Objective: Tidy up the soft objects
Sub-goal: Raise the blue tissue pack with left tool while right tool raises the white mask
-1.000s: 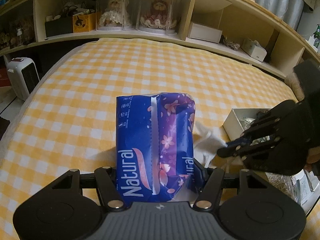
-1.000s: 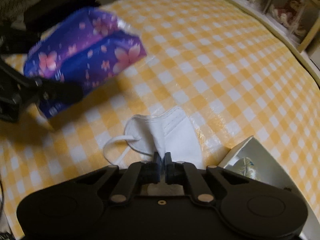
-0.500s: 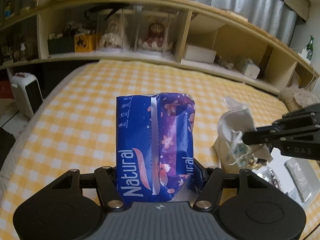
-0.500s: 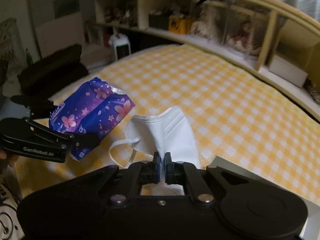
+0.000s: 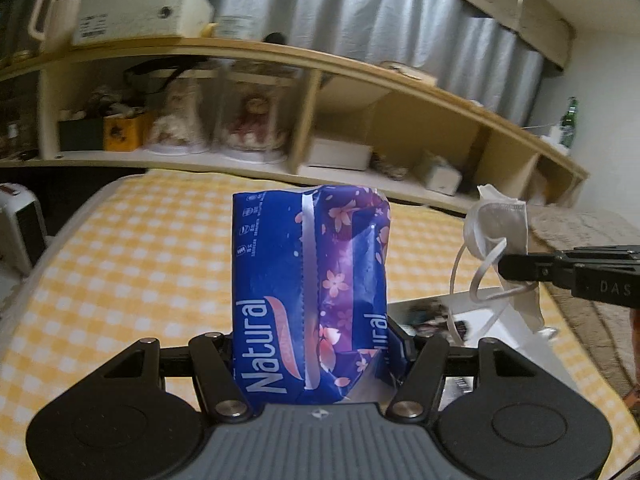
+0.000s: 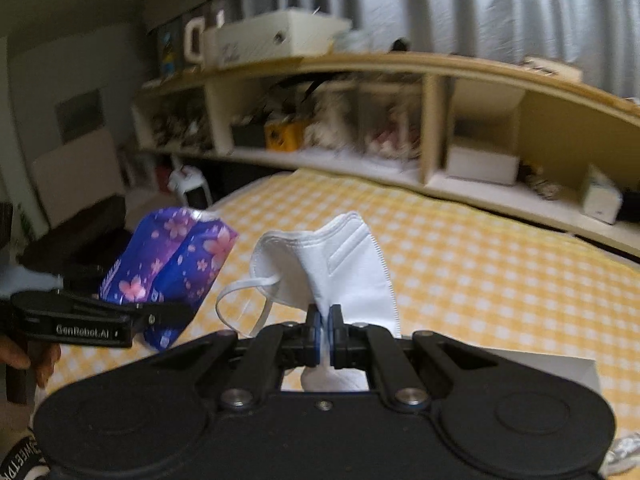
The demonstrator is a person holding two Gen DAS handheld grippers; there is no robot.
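Note:
A blue and purple tissue pack [image 5: 308,288] printed "Natural" stands upright in my left gripper [image 5: 316,354], whose jaws are shut on its lower part. It is held in the air above the yellow checked bed cover [image 5: 140,264]. The right wrist view shows the same tissue pack [image 6: 172,264] at the left, clamped in the left gripper [image 6: 160,318]. My right gripper [image 6: 325,330] is shut on the lower edge of a white folded face mask [image 6: 344,264], its ear loops dangling. In the left wrist view the face mask [image 5: 496,224] hangs from the right gripper [image 5: 508,270] at the right.
A long wooden shelf [image 5: 360,80] with dolls in clear cases, boxes and clutter runs behind the bed. A white open box [image 5: 448,312] with small items lies on the cover under the mask. A white heater [image 5: 20,224] stands left of the bed. A hand [image 6: 24,360] holds the left gripper.
Both grippers have risen from the bed cover and tilted up toward the shelf. The mask was lifted off the cover and now hangs in the air beside the tissue pack.

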